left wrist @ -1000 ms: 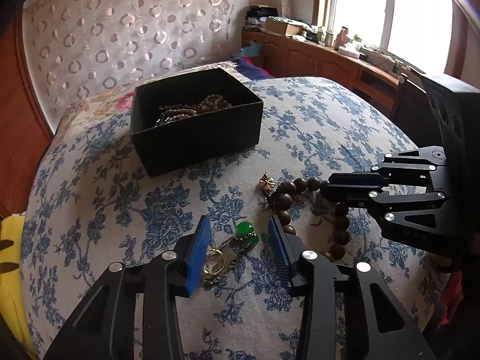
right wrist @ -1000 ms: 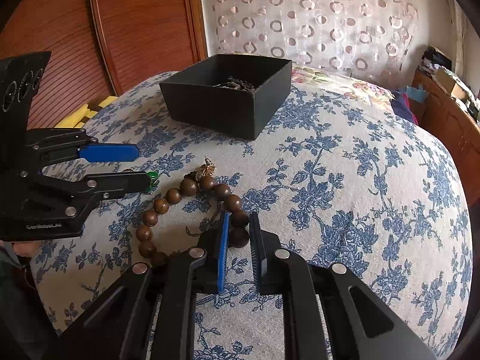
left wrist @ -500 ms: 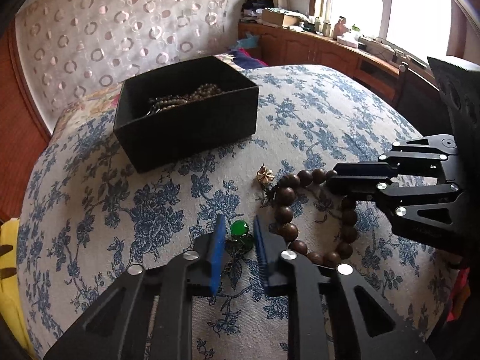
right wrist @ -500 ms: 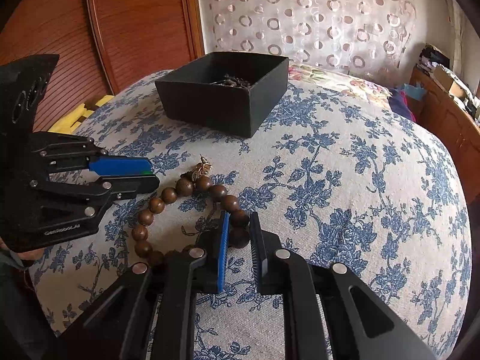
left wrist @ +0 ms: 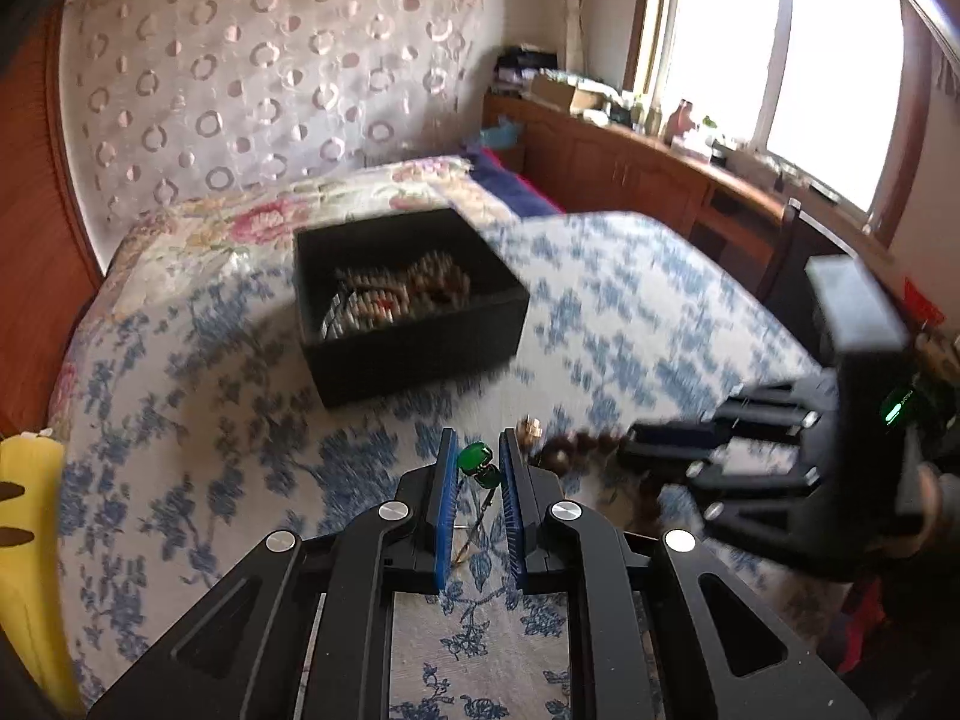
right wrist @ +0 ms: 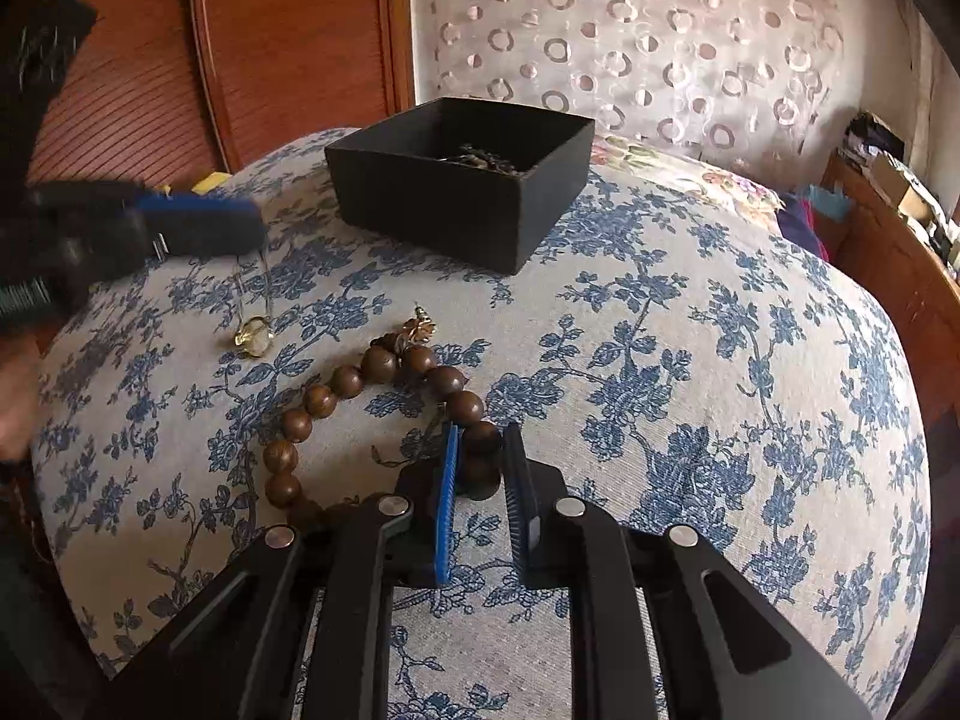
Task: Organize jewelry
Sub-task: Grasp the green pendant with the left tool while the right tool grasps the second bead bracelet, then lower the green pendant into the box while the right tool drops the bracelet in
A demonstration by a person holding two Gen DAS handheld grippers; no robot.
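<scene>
My left gripper (left wrist: 478, 435) is closing on a green-stone pendant (left wrist: 474, 457), which sits pinched between its blue pads and is lifted off the bedspread. In the right wrist view that gripper (right wrist: 255, 228) is a blur at the left, and a thin chain with a gold ring (right wrist: 255, 339) dangles from it. My right gripper (right wrist: 480, 438) is shut on a bead of the brown wooden bracelet (right wrist: 336, 384), which lies on the bedspread with a gold flower charm (right wrist: 420, 327) at its far end. The black box (right wrist: 444, 210) stands beyond, with jewelry inside.
Everything lies on a bed with a blue floral cover (right wrist: 690, 360). A wooden headboard (right wrist: 270, 30) stands behind the box. A yellow object (left wrist: 30, 540) lies at the bed's left edge. A wooden cabinet (left wrist: 630, 174) runs under the window.
The left gripper narrowed around the green pendant and rose with it, the chain and ring trailing off the cover. The right gripper stayed on the bracelet.
</scene>
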